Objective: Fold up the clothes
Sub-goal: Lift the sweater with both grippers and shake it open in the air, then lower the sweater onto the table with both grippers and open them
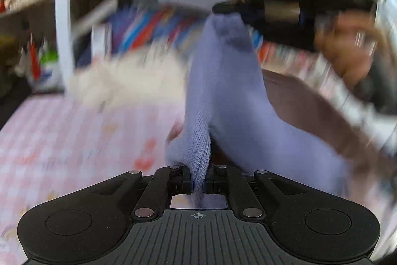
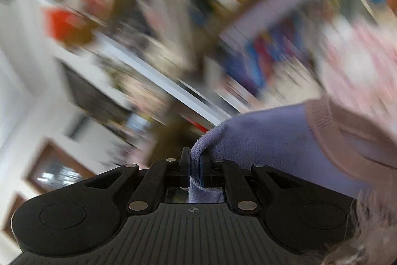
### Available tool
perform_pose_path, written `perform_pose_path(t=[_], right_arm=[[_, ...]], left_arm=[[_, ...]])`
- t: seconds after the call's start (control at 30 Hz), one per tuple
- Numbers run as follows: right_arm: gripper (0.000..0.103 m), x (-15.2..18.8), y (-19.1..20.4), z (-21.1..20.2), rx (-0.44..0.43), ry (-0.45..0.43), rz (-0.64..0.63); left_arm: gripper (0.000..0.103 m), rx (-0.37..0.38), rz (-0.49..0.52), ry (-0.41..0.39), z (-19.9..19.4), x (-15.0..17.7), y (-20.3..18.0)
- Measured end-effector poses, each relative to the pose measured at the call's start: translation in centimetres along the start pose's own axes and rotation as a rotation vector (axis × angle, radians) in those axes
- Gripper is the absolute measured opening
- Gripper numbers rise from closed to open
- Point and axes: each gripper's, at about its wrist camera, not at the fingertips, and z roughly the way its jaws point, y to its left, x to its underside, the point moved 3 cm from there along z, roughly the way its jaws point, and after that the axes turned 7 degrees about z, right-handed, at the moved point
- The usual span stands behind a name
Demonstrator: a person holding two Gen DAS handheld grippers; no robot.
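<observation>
Blurred bookshelves (image 1: pixel 153 24) stand behind a pink checked cloth (image 1: pixel 62 140) and white pole (image 1: pixel 63 24).

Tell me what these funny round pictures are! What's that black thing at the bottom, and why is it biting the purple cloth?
The black thing is a gripper: a hand-held tool with two fingers that pinch. A person holds one in each hand, and each carries a small camera looking out along its fingers, which makes the pictures round.

In the left camera's picture, the left gripper is pinching a purple knitted garment with a brownish band. Further up, the right gripper holds another part of it, so the cloth hangs stretched between them above a pink checked cloth.

The right camera's picture shows the right gripper up close, shut on the garment's edge.

Everything behind looks like shelves, but it is blurred.
</observation>
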Motion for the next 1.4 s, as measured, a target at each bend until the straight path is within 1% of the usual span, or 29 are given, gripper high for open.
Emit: perform_pose_path(t=[0.03, 0.07, 0.1, 0.2, 0.23, 0.27, 0.33, 0.37, 0.4, 0.43, 0.47, 0.53, 0.63, 0.7, 0.83, 0.9, 1.0, 1.07, 1.2, 1.27, 1.33, 1.4], right_arm=[[0.007, 0.8, -0.7, 1.8, 0.045, 0.022, 0.0], [0.007, 1.1, -0.9, 3.3, 0.071, 0.032, -0.001], [0.007, 1.3, -1.0, 4.8, 0.093, 0.04, -0.003], [0.007, 1.7, -0.8, 7.4, 0.141, 0.049, -0.051], [0.008, 1.8, -0.8, 8.2, 0.157, 0.052, -0.067], [0.011, 1.9, -0.7, 9.1, 0.173, 0.054, -0.084], [0.022, 2.8, -1.0, 9.1, 0.237, 0.074, -0.097], [0.036, 3.4, -1.2, 8.7, 0.24, 0.075, -0.101], [0.045, 3.9, -1.5, 8.3, 0.238, 0.073, -0.103], [0.045, 4.4, -1.7, 7.8, 0.236, 0.072, -0.106], [0.045, 4.9, -2.0, 7.0, 0.242, 0.075, -0.11], [0.045, 5.8, -2.8, 5.0, 0.267, 0.074, -0.126], [0.045, 7.3, -4.6, 0.6, 0.346, 0.038, -0.142], [0.045, 8.5, -5.9, -2.3, 0.402, 0.02, -0.14], [0.045, 11.3, -8.4, -7.1, 0.518, 0.002, -0.132], [0.045, 12.8, -9.2, -8.8, 0.568, -0.007, -0.131], [0.045, 14.9, -9.9, -9.8, 0.623, 0.003, -0.143], [0.043, 16.2, -10.3, -9.9, 0.671, 0.034, -0.167], [0.042, 17.5, -9.9, -10.2, 0.728, 0.074, -0.281], [0.042, 17.8, -10.1, -10.3, 0.752, 0.102, -0.309], [0.035, 18.0, -10.5, -10.5, 0.768, 0.129, -0.318], [0.032, 18.1, -10.7, -10.8, 0.777, 0.142, -0.332]], left_arm=[[0.006, -0.024, 0.022, 0.042, 1.2, 1.0, 0.4], [0.006, -0.042, 0.039, 0.074, 2.1, 1.8, 0.9], [0.006, -0.048, 0.04, 0.086, 2.6, 2.1, 1.6], [0.009, -0.054, 0.015, 0.104, 3.4, 1.9, 4.1], [0.014, -0.058, 0.013, 0.116, 3.8, 1.9, 4.7], [0.014, -0.06, 0.013, 0.13, 4.1, 2.0, 5.2], [0.015, -0.065, 0.015, 0.154, 4.7, 2.4, 6.0], [0.019, -0.072, 0.025, 0.159, 4.6, 2.5, 6.1], [0.021, -0.084, 0.037, 0.16, 4.4, 2.8, 6.1], [0.029, -0.108, 0.056, 0.152, 3.8, 3.1, 6.1], [0.039, -0.134, 0.073, 0.144, 3.1, 3.3, 6.1], [0.046, -0.173, 0.1, 0.116, 1.9, 3.4, 6.2], [0.047, -0.2, 0.116, 0.064, -0.4, 3.0, 6.2], [0.048, -0.192, 0.117, 0.031, -1.3, 2.6, 5.7], [0.048, -0.13, 0.154, -0.014, -1.3, 1.5, 3.1], [0.048, -0.093, 0.205, -0.018, -0.3, 1.2, 0.9], [0.048, -0.038, 0.296, -0.013, 1.5, 0.7, -2.7], [0.048, -0.011, 0.368, 0.008, 2.7, 0.8, -5.0], [0.048, 0.047, 0.509, 0.003, 3.8, 1.6, -9.4], [0.048, 0.061, 0.598, -0.013, 4.1, 2.2, -11.3], [0.048, 0.072, 0.697, -0.029, 4.3, 2.7, -13.3], [0.048, 0.071, 0.765, -0.04, 4.7, 3.1, -14.4]])
